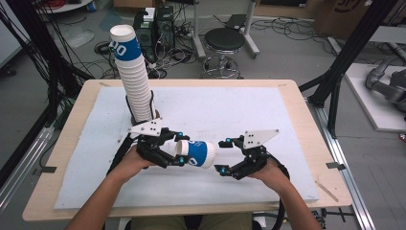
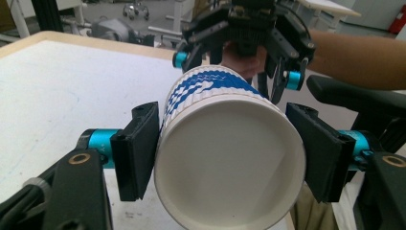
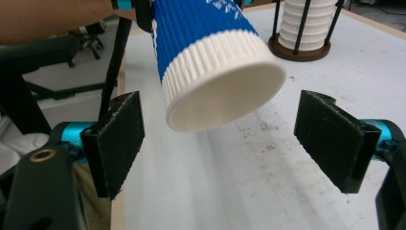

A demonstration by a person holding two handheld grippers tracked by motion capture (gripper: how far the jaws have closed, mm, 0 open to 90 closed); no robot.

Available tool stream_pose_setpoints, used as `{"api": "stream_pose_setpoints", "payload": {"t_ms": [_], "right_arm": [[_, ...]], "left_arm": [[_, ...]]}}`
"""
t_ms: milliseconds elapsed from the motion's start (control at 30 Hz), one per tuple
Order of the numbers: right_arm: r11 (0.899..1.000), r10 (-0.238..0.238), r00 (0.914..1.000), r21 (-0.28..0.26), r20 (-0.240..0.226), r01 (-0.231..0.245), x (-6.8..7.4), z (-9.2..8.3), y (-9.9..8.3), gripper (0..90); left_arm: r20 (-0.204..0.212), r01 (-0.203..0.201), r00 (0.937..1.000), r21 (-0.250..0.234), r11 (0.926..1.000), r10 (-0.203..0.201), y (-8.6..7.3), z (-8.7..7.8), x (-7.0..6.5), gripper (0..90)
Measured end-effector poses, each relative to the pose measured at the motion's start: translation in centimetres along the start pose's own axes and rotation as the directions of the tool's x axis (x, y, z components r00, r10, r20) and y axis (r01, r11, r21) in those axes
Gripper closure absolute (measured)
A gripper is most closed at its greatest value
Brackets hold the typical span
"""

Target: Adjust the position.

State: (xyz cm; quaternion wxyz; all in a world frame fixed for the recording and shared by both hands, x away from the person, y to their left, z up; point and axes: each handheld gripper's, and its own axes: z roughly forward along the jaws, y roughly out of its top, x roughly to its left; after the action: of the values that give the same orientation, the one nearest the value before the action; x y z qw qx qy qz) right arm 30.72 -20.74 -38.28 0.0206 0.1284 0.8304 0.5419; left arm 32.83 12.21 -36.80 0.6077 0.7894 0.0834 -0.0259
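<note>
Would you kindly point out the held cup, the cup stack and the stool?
held cup (image 1: 198, 153), high view, on its blue sleeve.
cup stack (image 1: 134, 81), high view, on the ribbed white middle.
stool (image 1: 224, 39), high view, on the black seat.

Two hand-held grippers are facing each other over a white mat, one gripping a paper cup.

The left gripper (image 1: 178, 149) is clamping a blue-and-white cup (image 1: 197, 154) lying on its side, base pointing toward the right gripper (image 1: 222, 156), whose jaws are standing apart just beside it. A tall cup stack (image 1: 132, 76) is leaning in its holder behind, on the wooden table (image 1: 297, 103).
</note>
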Motion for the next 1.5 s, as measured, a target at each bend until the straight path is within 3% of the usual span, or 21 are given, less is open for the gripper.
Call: {"api": "stream_pose_setpoints", "payload": {"t_ms": [200, 467, 633, 900, 1167, 1500], "right_arm": [[0.997, 0.048, 0.9987, -0.052, -0.016, -0.049, 0.0, 0.0, -1.0, 18.0], [0.992, 0.107, 0.9936, -0.067, -0.037, -0.11, 0.1, 0.6, -1.6, 18.1], [0.99, 0.114, 0.9925, -0.081, -0.044, -0.118, 0.1, 0.8, -1.7, 18.1], [0.988, 0.116, 0.99, -0.098, -0.081, -0.124, 0.2, 1.1, -1.6, 18.1], [0.99, 0.075, 0.9894, -0.107, -0.125, -0.088, 0.4, 2.0, -1.5, 14.1], [0.989, 0.031, 0.992, -0.137, -0.123, -0.048, 0.6, 1.7, -1.4, 23.5]], "left_arm": [[0.021, 0.004, 0.9998, -0.056, 0.9984, -0.003, -0.1, -0.1, 0.0, 30.1], [0.049, 0.011, 0.9988, -0.081, 0.9967, -0.007, -0.2, 0.1, 0.1, 30.1], [0.069, 0.016, 0.9976, -0.095, 0.9954, -0.01, -0.2, 0.3, 0.0, 30.1], [0.101, 0.022, 0.9948, -0.101, 0.9947, -0.012, -0.2, 0.8, -0.1, 30.2], [0.151, 0.016, 0.9886, -0.087, 0.9961, -0.002, -0.2, 1.9, -0.3, 30.3], [0.148, 0.006, 0.9889, -0.099, 0.995, 0.009, -0.2, 1.9, -0.3, 31.2]]}}
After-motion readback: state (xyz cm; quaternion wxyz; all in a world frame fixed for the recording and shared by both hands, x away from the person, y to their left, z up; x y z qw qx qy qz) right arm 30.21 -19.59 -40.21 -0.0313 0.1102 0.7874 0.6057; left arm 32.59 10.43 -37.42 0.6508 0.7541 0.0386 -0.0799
